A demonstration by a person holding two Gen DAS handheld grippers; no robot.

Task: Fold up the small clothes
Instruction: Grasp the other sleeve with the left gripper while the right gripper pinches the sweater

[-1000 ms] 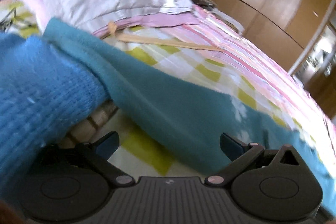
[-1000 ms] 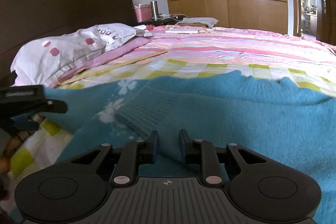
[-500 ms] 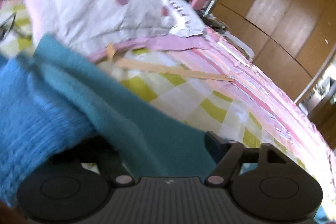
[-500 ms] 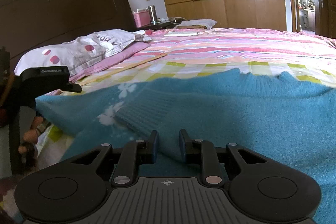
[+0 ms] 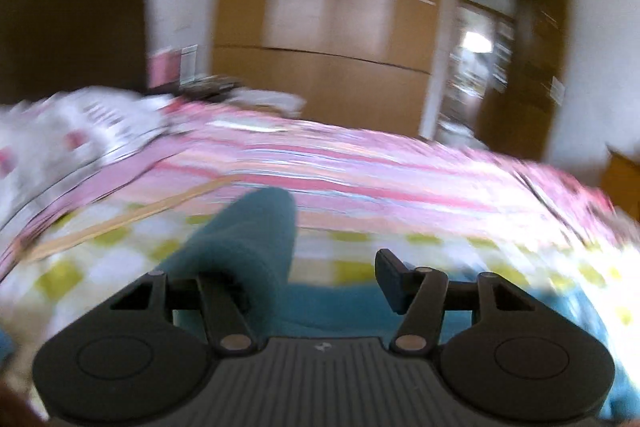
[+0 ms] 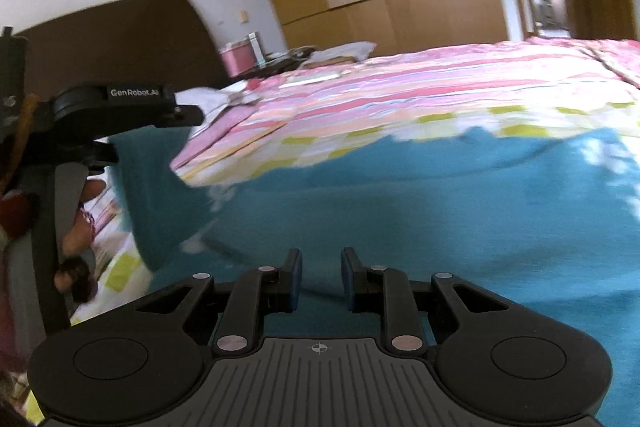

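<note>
Teal sweater lies spread over the checked and striped bedspread, filling the lower right half of the right wrist view; its left edge is lifted up toward the left gripper, seen at the left edge of that frame with a person's fingers on the handle below it. In the left wrist view the picture is smeared, but a fold of sweater rises from the lower centre and drapes over the left finger; the right finger stands clear of the cloth, and the jaws are closing, so we judge the grip not yet firm on both sides. The right gripper sits low in the frame with its fingers close together but a narrow gap between them; teal knit lies in that gap and under the tips, though we cannot tell if the pads truly pinch it. Step in hand, as we read it: carrying the left side across to make a fold. To do it well, we would let the left jaws finish closing before pulling further, keep the right gripper anchoring the body so it does not drag, carry the edge low and level, and lay it down straight. Risk: thick knit slipping from a one-sided hold.
</note>
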